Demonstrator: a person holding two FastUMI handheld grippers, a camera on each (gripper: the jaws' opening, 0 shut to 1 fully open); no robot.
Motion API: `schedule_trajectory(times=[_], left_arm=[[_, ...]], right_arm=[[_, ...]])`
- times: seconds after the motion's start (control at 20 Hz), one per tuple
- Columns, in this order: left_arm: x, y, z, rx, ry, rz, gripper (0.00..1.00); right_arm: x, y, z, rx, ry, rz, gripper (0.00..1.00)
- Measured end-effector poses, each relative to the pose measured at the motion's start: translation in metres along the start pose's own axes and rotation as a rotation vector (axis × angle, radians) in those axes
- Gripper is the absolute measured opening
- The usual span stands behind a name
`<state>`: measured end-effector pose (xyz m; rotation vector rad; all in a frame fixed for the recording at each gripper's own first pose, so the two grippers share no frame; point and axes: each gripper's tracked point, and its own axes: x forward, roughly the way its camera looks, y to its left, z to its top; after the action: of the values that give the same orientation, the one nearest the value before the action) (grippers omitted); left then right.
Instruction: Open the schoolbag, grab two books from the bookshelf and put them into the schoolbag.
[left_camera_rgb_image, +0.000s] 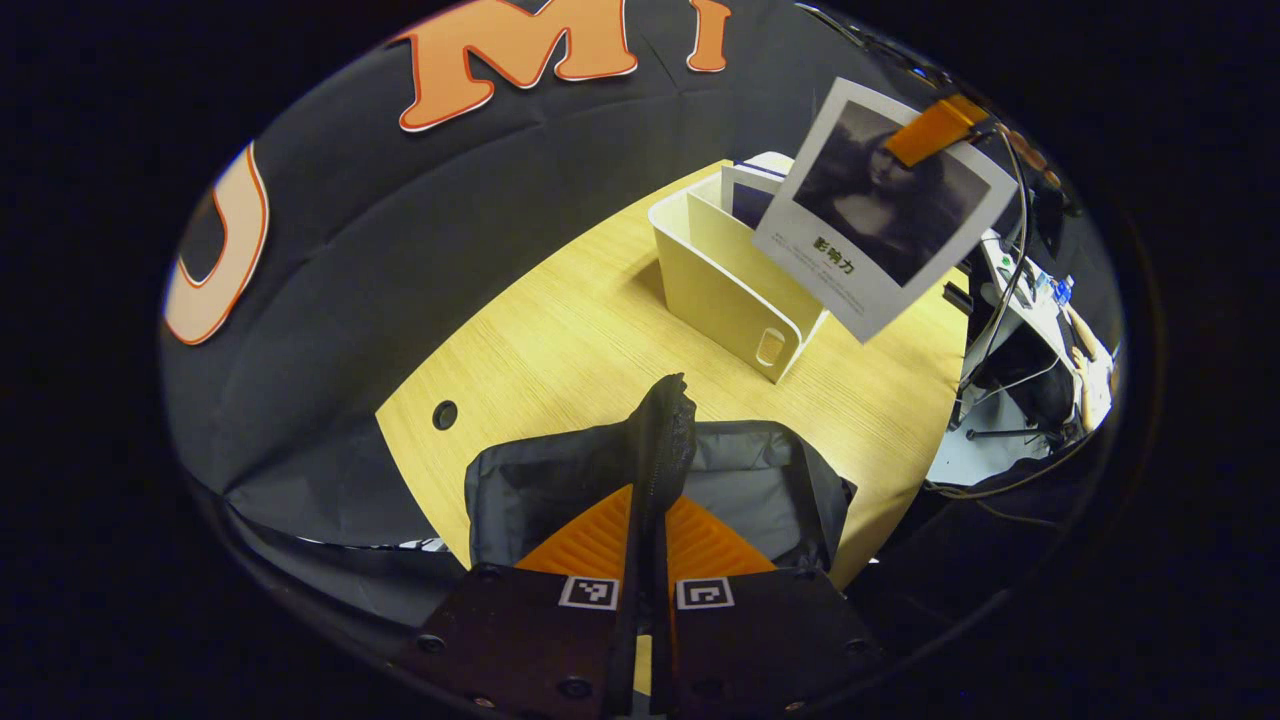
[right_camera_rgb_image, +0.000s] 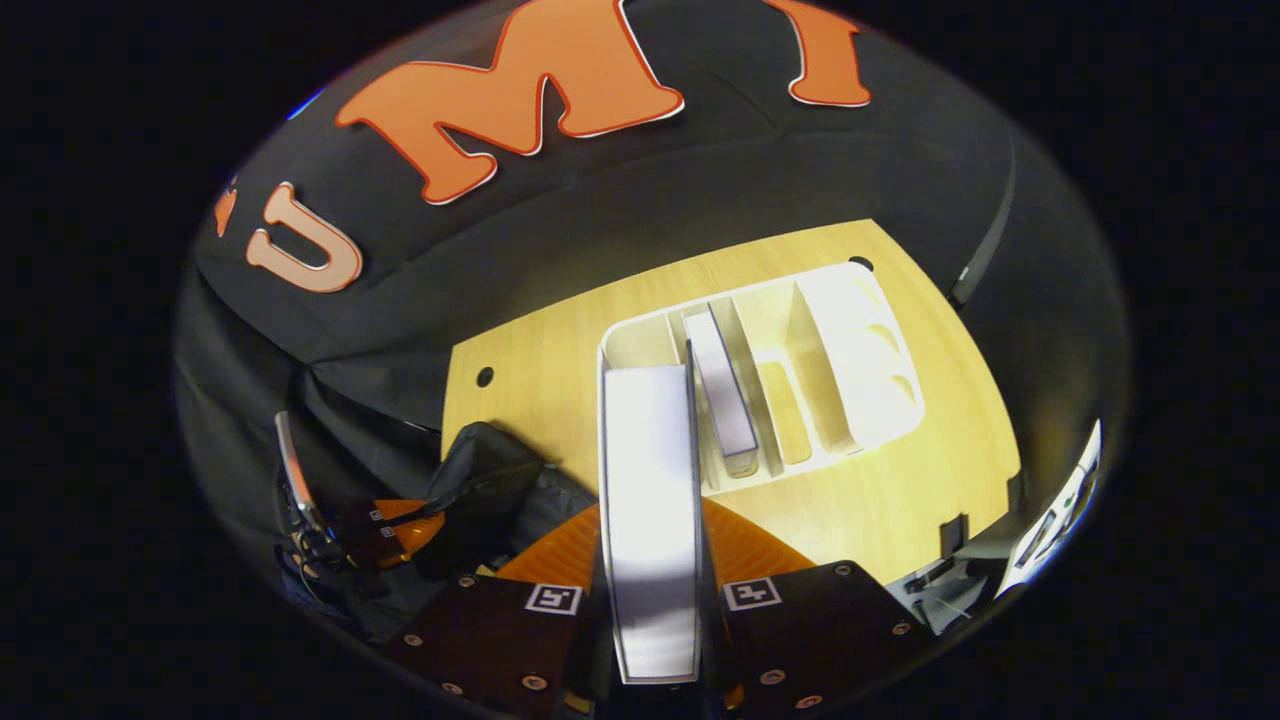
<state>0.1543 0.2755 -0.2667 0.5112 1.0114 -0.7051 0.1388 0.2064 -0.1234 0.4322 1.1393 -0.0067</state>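
Observation:
The black schoolbag (left_camera_rgb_image: 540, 480) lies open on the wooden table (left_camera_rgb_image: 560, 340). My left gripper (left_camera_rgb_image: 652, 510) is shut on the bag's raised zipper edge (left_camera_rgb_image: 668, 430) and holds it up. Beyond it stands the white bookshelf (left_camera_rgb_image: 710, 290). A white book with a portrait cover (left_camera_rgb_image: 880, 210) hangs above the shelf, held by the right gripper (left_camera_rgb_image: 940, 125). In the right gripper view, my right gripper (right_camera_rgb_image: 650, 525) is shut on that book (right_camera_rgb_image: 650, 450), seen edge-on over the bookshelf (right_camera_rgb_image: 860, 340). A second book (right_camera_rgb_image: 722, 390) stands in a shelf slot. The schoolbag (right_camera_rgb_image: 490, 470) and left gripper (right_camera_rgb_image: 400, 530) are at lower left.
The table has cable holes (left_camera_rgb_image: 445, 414) near its far corners. Black cloth walls surround it on the far sides. A stand with cables and equipment (left_camera_rgb_image: 1020, 330) sits past the table's right edge. Bare tabletop (right_camera_rgb_image: 540, 370) lies between bag and shelf.

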Motion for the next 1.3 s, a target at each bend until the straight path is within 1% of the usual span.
schedule_trajectory(times=[0.05,0.15,0.3,0.35,0.55,0.7,0.9,1.05,1.2,1.3], left_arm=[[-0.001,0.001,0.001,0.004,-0.003,0.001,0.07],[-0.001,0.001,0.003,0.003,-0.005,0.001,0.07],[-0.003,0.003,0.008,-0.018,-0.023,0.021,0.07],[-0.004,0.001,0.009,-0.017,-0.025,0.017,0.05],[-0.011,-0.003,0.011,-0.016,-0.038,0.026,0.05],[-0.015,-0.009,0.015,-0.038,-0.049,0.021,0.05],[-0.015,-0.017,0.021,-0.084,-0.073,0.019,0.05],[-0.015,-0.029,0.025,-0.123,-0.105,0.005,0.05],[-0.016,-0.04,0.028,-0.134,-0.125,-0.008,0.05],[-0.017,-0.046,0.028,-0.144,-0.132,-0.019,0.05]], right_arm=[[0.002,0.0,-0.009,0.016,-0.002,0.014,0.37],[0.01,0.005,-0.032,0.046,0.014,0.058,0.36],[0.023,0.022,-0.061,0.104,0.042,0.152,0.36],[0.031,0.03,-0.072,0.116,0.053,0.179,0.36],[0.066,0.059,-0.106,0.18,0.097,0.284,0.36],[0.1,0.08,-0.13,0.262,0.12,0.357,0.35],[0.147,0.105,-0.141,0.369,0.121,0.446,0.35],[0.171,0.13,-0.141,0.397,0.103,0.511,0.35],[0.194,0.148,-0.148,0.395,0.081,0.525,0.35],[0.21,0.159,-0.153,0.42,0.075,0.532,0.35]])
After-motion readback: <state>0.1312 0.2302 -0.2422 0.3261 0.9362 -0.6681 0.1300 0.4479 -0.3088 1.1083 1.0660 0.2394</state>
